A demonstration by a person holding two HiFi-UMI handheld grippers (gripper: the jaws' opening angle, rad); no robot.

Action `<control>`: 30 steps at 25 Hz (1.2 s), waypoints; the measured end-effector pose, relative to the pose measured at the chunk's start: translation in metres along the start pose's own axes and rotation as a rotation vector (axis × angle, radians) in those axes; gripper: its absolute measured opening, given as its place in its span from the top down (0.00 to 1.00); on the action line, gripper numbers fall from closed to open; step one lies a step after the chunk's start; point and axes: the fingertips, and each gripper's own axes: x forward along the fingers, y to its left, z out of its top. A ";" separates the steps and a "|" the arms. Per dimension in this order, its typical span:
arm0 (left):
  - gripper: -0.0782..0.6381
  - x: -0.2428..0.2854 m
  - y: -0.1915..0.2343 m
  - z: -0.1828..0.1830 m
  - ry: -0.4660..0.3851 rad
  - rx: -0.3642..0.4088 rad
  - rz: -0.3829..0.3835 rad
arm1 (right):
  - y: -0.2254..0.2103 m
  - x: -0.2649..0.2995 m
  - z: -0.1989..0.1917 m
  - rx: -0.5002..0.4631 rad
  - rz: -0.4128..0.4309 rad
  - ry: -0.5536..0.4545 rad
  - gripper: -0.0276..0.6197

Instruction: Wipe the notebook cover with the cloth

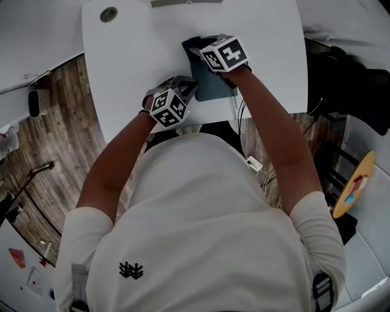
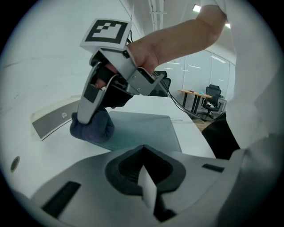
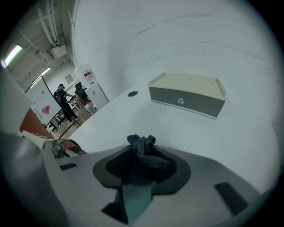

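A dark teal notebook [image 1: 213, 85] lies flat on the white table [image 1: 134, 55] near its front edge. My right gripper [image 1: 195, 51] is shut on a bunched dark blue cloth [image 1: 191, 43] and holds it down at the notebook's far left corner. In the left gripper view the cloth [image 2: 91, 127] rests on the notebook cover [image 2: 142, 128] under the right gripper [image 2: 84, 116]. The right gripper view shows the cloth [image 3: 144, 157] bulging up between the shut jaws. My left gripper [image 1: 189, 86] sits at the notebook's near left edge, jaws together with nothing seen between them.
A grey and cream box [image 3: 186, 95] lies at the table's far edge, beyond the notebook. A round cable hole [image 1: 108, 14] sits in the far left corner of the tabletop. Cables [image 1: 241, 113] hang off the front edge by my right arm. Black chairs [image 1: 347, 73] stand at the right.
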 end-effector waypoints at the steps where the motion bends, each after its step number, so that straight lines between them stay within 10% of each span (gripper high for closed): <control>1: 0.88 -0.001 0.000 0.000 0.000 0.000 0.000 | -0.002 0.001 0.000 0.005 0.001 0.002 0.77; 30: 0.88 -0.005 0.001 -0.004 0.002 -0.005 -0.007 | -0.121 -0.066 -0.060 0.150 -0.160 -0.022 0.77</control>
